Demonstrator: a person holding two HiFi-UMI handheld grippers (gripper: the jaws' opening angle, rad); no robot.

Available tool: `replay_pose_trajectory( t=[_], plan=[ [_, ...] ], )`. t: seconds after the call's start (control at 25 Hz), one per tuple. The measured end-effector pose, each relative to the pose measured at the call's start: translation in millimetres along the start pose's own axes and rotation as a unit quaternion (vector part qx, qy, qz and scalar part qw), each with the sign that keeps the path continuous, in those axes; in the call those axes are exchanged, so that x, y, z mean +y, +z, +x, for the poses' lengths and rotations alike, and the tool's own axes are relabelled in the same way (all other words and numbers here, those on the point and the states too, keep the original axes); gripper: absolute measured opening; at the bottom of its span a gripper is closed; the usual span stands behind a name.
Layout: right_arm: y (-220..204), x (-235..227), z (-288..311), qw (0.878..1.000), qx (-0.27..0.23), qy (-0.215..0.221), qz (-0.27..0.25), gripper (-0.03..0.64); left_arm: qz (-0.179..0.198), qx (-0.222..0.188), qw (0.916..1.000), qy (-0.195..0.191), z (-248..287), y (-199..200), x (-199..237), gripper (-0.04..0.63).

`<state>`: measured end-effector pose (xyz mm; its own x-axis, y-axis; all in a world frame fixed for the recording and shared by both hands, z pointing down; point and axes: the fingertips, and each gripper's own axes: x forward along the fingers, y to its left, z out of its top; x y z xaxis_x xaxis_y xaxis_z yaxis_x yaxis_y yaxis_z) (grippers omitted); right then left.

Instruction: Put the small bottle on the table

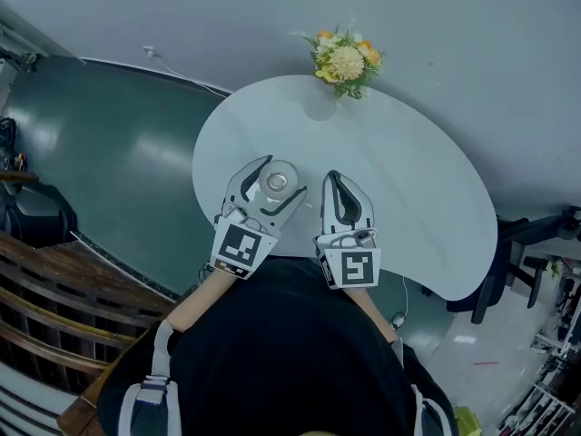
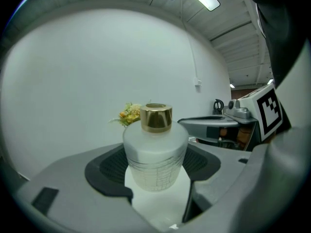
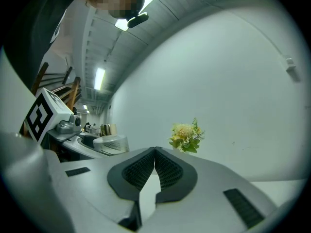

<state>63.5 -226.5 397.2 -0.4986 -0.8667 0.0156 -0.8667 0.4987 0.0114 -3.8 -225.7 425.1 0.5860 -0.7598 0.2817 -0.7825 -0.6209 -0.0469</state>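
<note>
The small bottle (image 1: pixel 275 183) is frosted white glass with a gold cap. It stands upright between the jaws of my left gripper (image 1: pixel 283 174), which is shut on its sides over the near edge of the round white table (image 1: pixel 408 180). In the left gripper view the bottle (image 2: pixel 155 154) fills the gap between the two dark pads (image 2: pixel 108 168), with white tabletop just below it; I cannot tell if its base touches. My right gripper (image 1: pixel 332 178) hovers just right of it, shut and empty, its pads (image 3: pixel 167 171) pressed together. The bottle (image 3: pixel 111 143) also shows at the left of the right gripper view.
A small vase of yellow and white flowers (image 1: pixel 343 62) stands at the table's far edge by the white wall. Dark green floor (image 1: pixel 109 153) lies to the left, with wooden slats (image 1: pixel 45 298) at the lower left. A dark chair (image 1: pixel 536 243) stands to the right.
</note>
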Motion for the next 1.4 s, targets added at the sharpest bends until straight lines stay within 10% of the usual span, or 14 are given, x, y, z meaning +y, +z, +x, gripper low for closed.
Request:
replay_pose_trajectory(
  t=[1.4],
  plan=[
    [-60.8,-49.4,90.2,0.999,0.038,-0.032,-0.005,0.021,0.007,0.026,0.9992,-0.030,114.4,-50.9,70.1,0.331]
  ],
)
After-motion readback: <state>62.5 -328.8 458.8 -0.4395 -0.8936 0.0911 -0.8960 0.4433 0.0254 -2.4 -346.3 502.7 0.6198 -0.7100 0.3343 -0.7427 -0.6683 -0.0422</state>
